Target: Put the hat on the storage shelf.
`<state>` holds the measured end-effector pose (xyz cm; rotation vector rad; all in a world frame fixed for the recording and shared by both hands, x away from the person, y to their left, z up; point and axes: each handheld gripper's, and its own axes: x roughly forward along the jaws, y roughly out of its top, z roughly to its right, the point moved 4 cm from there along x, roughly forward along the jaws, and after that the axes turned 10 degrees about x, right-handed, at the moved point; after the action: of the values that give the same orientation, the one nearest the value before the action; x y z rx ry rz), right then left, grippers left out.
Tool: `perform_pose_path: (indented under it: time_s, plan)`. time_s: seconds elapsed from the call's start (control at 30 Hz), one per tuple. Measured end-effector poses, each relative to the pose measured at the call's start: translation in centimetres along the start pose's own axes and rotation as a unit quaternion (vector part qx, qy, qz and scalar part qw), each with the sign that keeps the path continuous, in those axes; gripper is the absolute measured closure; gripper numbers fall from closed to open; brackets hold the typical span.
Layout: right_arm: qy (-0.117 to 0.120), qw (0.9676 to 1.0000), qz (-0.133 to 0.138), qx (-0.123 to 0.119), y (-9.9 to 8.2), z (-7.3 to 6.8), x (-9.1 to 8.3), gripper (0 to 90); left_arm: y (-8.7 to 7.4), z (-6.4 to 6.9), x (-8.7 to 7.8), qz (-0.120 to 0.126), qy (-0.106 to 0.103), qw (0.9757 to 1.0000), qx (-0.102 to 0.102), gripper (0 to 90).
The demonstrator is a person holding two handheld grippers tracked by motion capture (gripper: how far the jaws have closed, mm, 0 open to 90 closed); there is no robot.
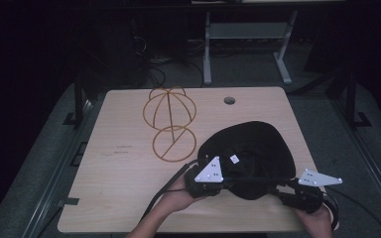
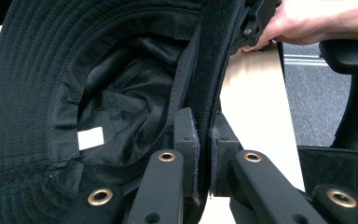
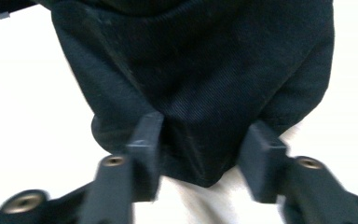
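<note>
A black bucket hat [image 1: 250,148] lies upside down at the front right of the wooden table [image 1: 114,188]. My left gripper [image 1: 224,182] is at the hat's near left edge. In the left gripper view it [image 2: 204,156] is shut on the brim of the hat [image 2: 121,93], whose lining and white label [image 2: 91,138] show. My right gripper [image 1: 279,188] is at the near right edge. In the right gripper view it [image 3: 203,156] stands open, with a fold of the hat [image 3: 200,74] hanging between its jaws. The picture there is blurred.
A gold wire hat stand [image 1: 171,124] lies on the table, left of and behind the hat. A cable hole [image 1: 229,100] is near the far edge. A grey table frame [image 1: 248,29] stands beyond. A black chair arm [image 2: 349,51] is off the table's right side.
</note>
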<state>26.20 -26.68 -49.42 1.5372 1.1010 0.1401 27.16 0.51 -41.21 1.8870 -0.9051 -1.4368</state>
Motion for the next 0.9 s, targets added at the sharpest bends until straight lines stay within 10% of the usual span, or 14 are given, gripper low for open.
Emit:
perform_pose_path:
  time_s: [0.23,0.53,0.9]
  plan:
    - [0.019,0.9996,-0.005,-0.020,0.1,-0.5,-0.4,82.5,-0.1,0.2,-0.4,-0.001,0.013,0.9999,-0.004,79.0]
    - [0.012,0.9994,0.030,-0.013,0.5,-0.9,-1.7,85.4,-0.7,0.6,-1.8,-0.007,0.038,0.9991,-0.017,57.1]
    - [-0.002,0.9981,0.062,-0.003,0.6,-0.9,-3.1,86.0,-6.4,1.0,-5.8,-0.028,0.082,0.9949,-0.051,49.6]
